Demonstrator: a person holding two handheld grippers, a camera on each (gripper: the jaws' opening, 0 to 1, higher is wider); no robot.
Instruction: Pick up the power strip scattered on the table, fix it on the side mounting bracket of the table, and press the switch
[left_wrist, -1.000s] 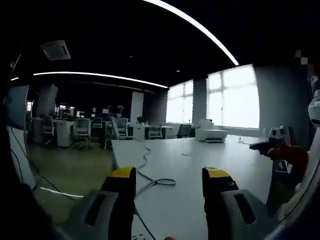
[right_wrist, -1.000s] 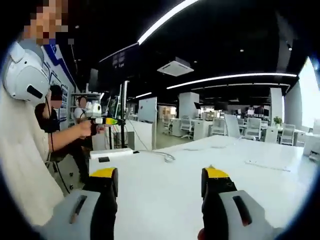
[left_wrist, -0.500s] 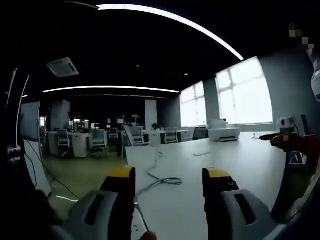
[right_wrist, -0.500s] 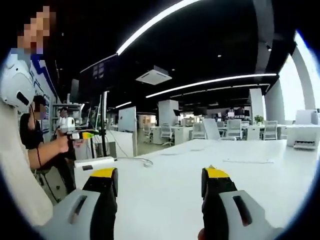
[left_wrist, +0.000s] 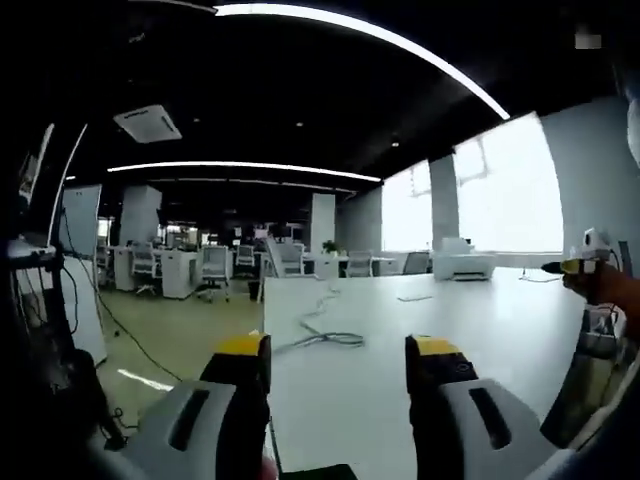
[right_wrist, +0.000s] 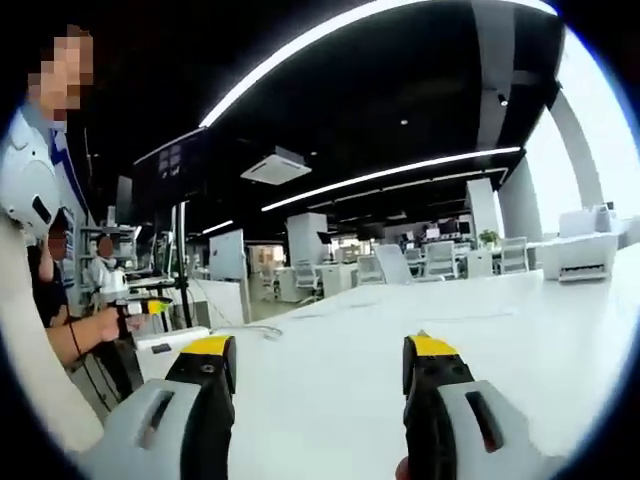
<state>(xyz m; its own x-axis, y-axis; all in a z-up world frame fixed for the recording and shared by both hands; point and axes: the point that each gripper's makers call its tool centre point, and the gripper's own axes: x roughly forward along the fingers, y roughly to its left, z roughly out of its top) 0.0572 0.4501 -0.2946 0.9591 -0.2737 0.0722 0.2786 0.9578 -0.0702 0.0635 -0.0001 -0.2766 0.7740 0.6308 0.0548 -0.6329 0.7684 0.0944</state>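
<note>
In the right gripper view, the white power strip (right_wrist: 172, 340) lies at the table's near left corner, partly hidden behind my left jaw. Its cable (right_wrist: 266, 329) curls off behind it. My right gripper (right_wrist: 320, 350) is open over the white table (right_wrist: 330, 400), holding nothing, to the right of the strip and apart from it. A hand holds the left gripper (right_wrist: 143, 307) above the strip. In the left gripper view, my left gripper (left_wrist: 338, 350) is open and holds nothing, near the table's left edge. The cable (left_wrist: 322, 337) lies ahead. The right gripper (left_wrist: 573, 266) comes in at the far right.
A person (right_wrist: 40, 300) stands at the table's left end, with other people behind. A white printer (left_wrist: 464, 266) sits at the table's far end by the windows. Office desks and chairs (left_wrist: 215, 270) fill the room beyond, and open floor (left_wrist: 160, 350) lies beside the table.
Both views have swung as the hands moved. The power strip and the person have slid left in the right gripper view. Both grippers have stayed open, and nothing was taken hold of.
</note>
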